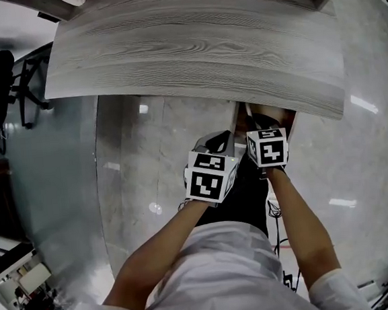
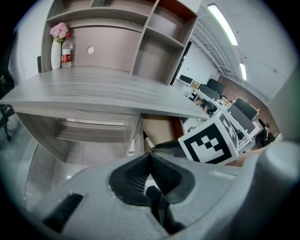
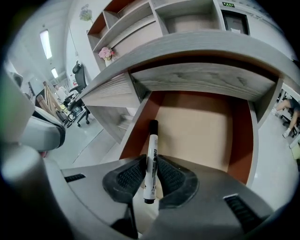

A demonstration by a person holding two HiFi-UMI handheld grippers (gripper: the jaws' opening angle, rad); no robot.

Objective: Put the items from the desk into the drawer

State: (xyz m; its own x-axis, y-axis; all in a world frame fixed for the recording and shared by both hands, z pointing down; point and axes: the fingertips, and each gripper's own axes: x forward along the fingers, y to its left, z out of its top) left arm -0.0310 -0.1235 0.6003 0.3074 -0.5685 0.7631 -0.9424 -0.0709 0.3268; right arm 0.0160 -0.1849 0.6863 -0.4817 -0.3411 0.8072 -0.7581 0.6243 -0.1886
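A white marker pen with a black cap is clamped between the pads of my right gripper, cap pointing forward. It hangs over the front of the open drawer, which has a tan bottom and red-brown walls and holds nothing visible. In the head view the right gripper reaches under the desk edge at the drawer. My left gripper is shut with its pads touching and holds nothing; it sits just left of the right one. The grey wooden desk top appears bare.
A white vase of pink flowers and a bottle stand at the desk's back left under shelves. The right gripper's marker cube is close on the left gripper's right. Office chairs stand to the left on the glossy floor.
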